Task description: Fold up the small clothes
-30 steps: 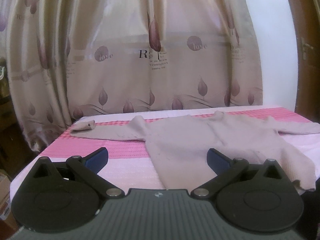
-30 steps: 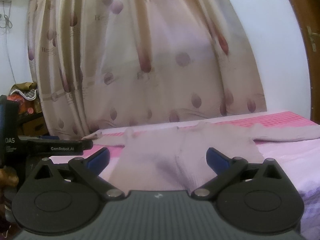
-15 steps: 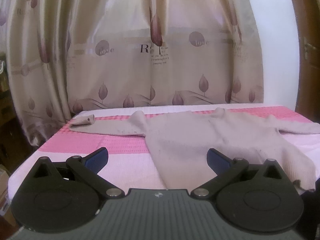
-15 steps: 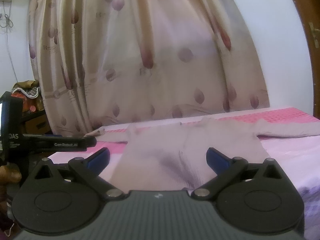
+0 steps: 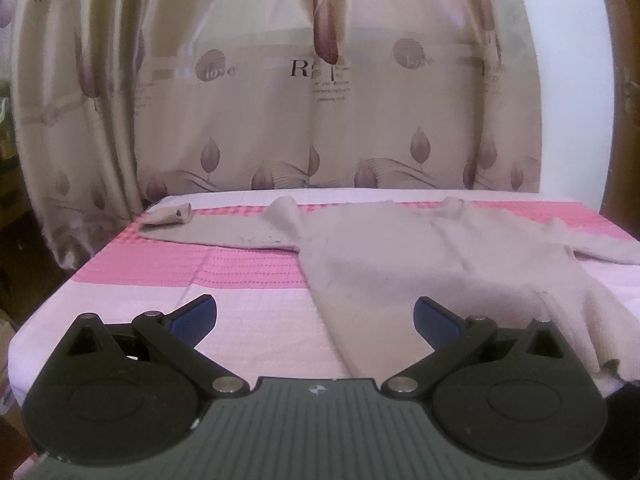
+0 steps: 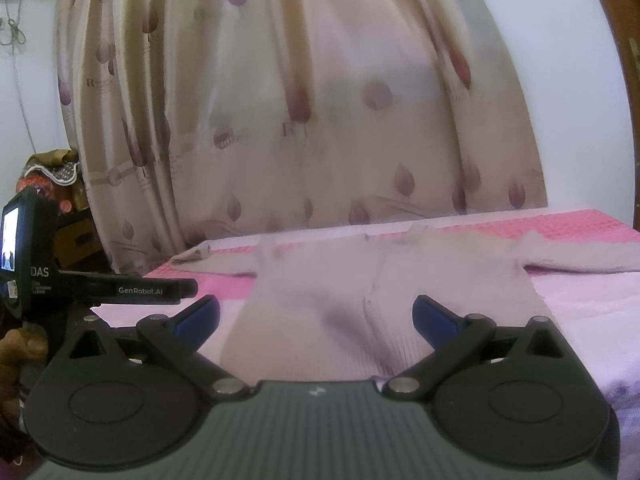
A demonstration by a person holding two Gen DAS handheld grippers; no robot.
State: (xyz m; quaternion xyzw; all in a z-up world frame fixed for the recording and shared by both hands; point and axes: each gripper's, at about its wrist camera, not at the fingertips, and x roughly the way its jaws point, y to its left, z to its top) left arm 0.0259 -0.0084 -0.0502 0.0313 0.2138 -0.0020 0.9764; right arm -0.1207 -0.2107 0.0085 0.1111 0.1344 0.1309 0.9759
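A beige knit sweater (image 5: 400, 256) lies flat on the pink and white bedspread (image 5: 168, 268), sleeves spread to both sides, its left cuff (image 5: 168, 216) near the bed's far left corner. My left gripper (image 5: 316, 314) hovers open above the near edge, over the sweater's lower left hem, holding nothing. In the right wrist view the same sweater (image 6: 384, 284) stretches ahead, hem toward me. My right gripper (image 6: 316, 314) is open and empty over the middle of the hem. The left gripper's body (image 6: 120, 290) shows at the left of that view.
A beige curtain (image 5: 320, 100) with purple leaf prints hangs behind the bed. A wooden door frame (image 5: 624, 100) stands at the right. Cluttered shelves (image 6: 52, 184) sit at the far left beyond the bed's left edge.
Both views have shifted slightly closer and lower toward the bed; the sweater has not moved and both grippers have stayed open.
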